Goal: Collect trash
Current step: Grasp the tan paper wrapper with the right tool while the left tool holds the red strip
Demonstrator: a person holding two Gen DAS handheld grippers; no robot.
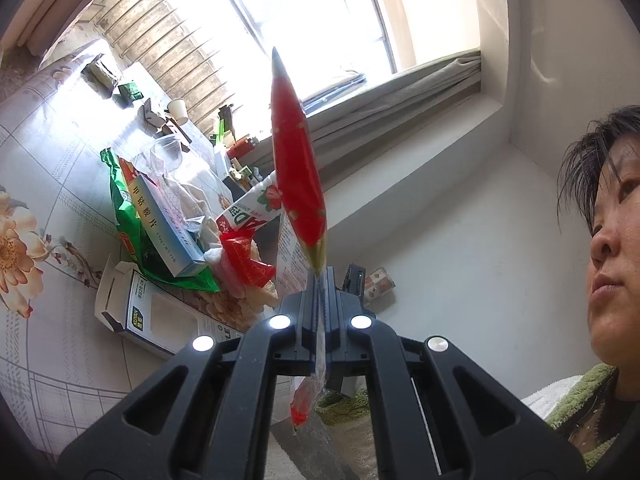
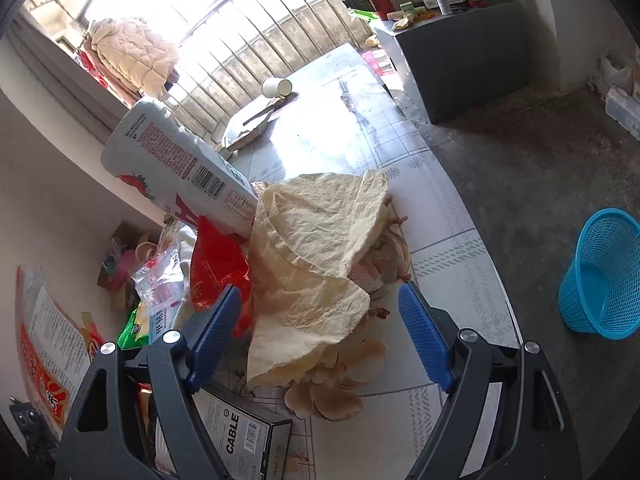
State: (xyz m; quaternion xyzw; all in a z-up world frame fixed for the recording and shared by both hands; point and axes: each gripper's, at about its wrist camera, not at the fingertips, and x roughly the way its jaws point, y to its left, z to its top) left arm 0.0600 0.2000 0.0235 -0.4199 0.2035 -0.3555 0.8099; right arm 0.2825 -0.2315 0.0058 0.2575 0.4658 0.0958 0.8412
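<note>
We are looking at a heap of trash on the counter (image 2: pixel 448 216), which is covered in a pale cloth with flower prints. In the right wrist view the heap is showing a crumpled tan paper sheet (image 2: pixel 316 256) on top, a white bottle (image 2: pixel 176 160) with a barcode and strawberry pictures leaning over it, a red wrapper (image 2: pixel 216 264), a clear plastic bag (image 2: pixel 160 280) and a box (image 2: pixel 240 432) reading "CABLE". In the left wrist view we are also seeing a green bag (image 1: pixel 132 240) and a long white and blue box (image 1: pixel 168 228) with Chinese writing we cannot read.

The left gripper (image 1: pixel 320 280) is holding a red snack packet (image 1: pixel 298 168) up above the counter, seen edge-on against the window (image 1: pixel 312 12). Its jaws are pressed together on the packet's lower seam, and clear wrapper film is hanging down behind them.

The right gripper (image 2: pixel 320 300) is pointing down at the heap with its blue jaws standing wide apart, one on each side of the tan paper sheet; they are holding nothing, and we cannot tell whether they are touching it.

A blue mesh basket (image 2: pixel 600 276) is standing on the floor (image 2: pixel 520 140), well apart from the counter.
</note>
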